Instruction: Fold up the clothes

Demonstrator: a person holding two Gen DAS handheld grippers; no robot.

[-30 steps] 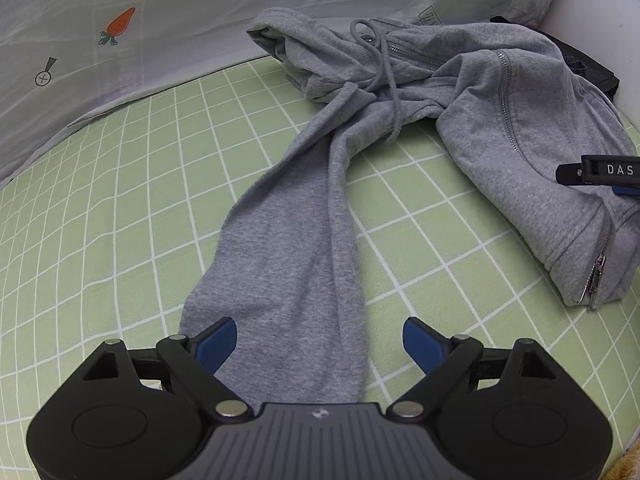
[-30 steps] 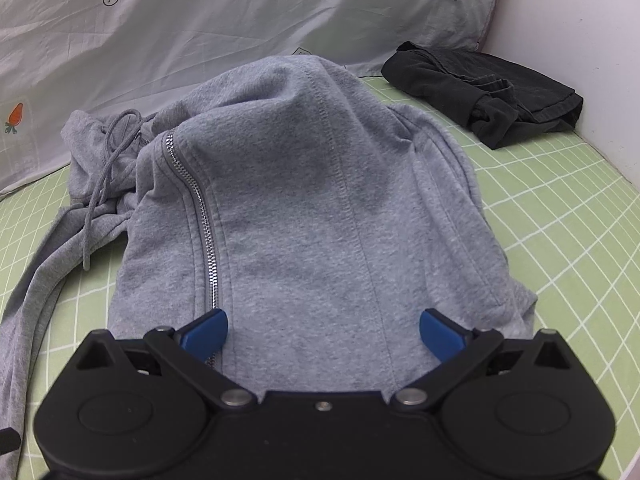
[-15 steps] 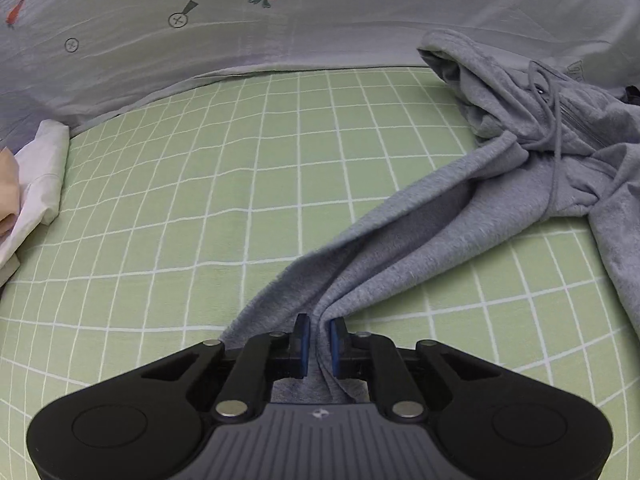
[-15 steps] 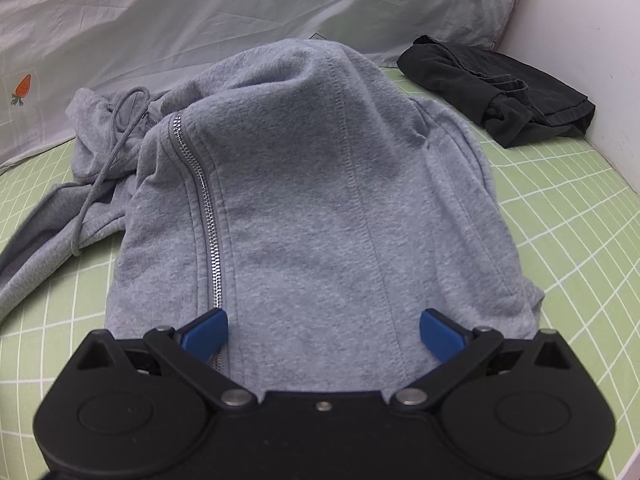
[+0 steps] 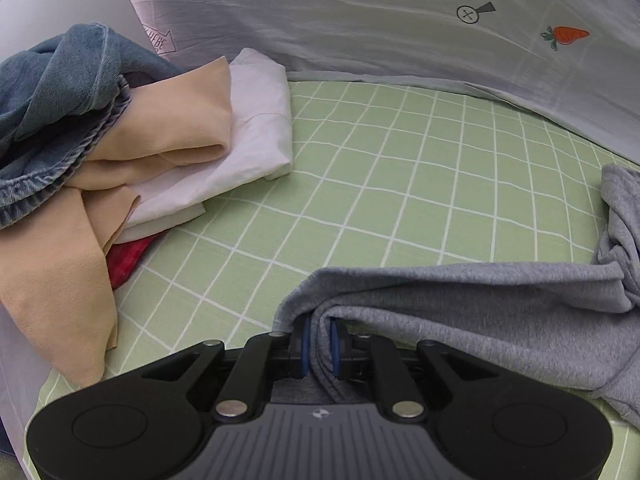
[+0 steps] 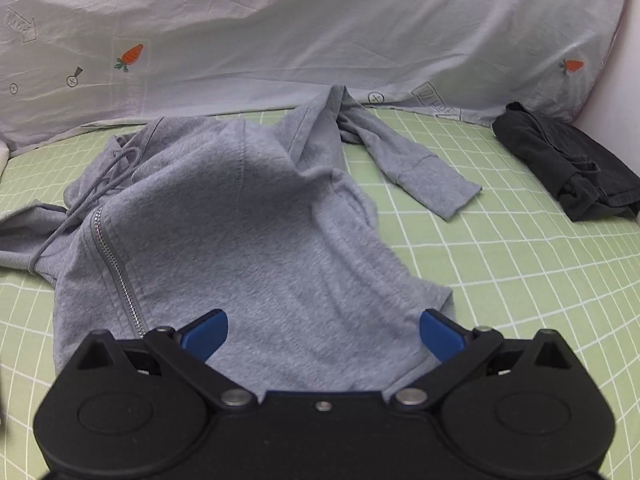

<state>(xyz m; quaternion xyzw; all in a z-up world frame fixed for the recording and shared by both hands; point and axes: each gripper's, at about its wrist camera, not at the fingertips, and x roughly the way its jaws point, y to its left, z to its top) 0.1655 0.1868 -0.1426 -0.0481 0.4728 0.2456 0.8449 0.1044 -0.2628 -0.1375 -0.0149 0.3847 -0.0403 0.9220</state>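
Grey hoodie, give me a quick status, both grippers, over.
Left gripper pinching the grey hoodie sleeve, jaws easing open. Right gripper open over the body. Clothes pile left, clear of the sleeve.

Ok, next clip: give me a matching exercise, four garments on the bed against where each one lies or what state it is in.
Things:
1. grey hoodie sleeve
2. black garment
3. denim piece
4. white folded cloth

States:
A. on top of the pile at the far left of the left wrist view
B. bunched near the wall, right of the hoodie in the right wrist view
C. pinched in the left gripper
D. lying under the beige cloth, beside the open green sheet

Pairs: 1-C, 2-B, 3-A, 4-D
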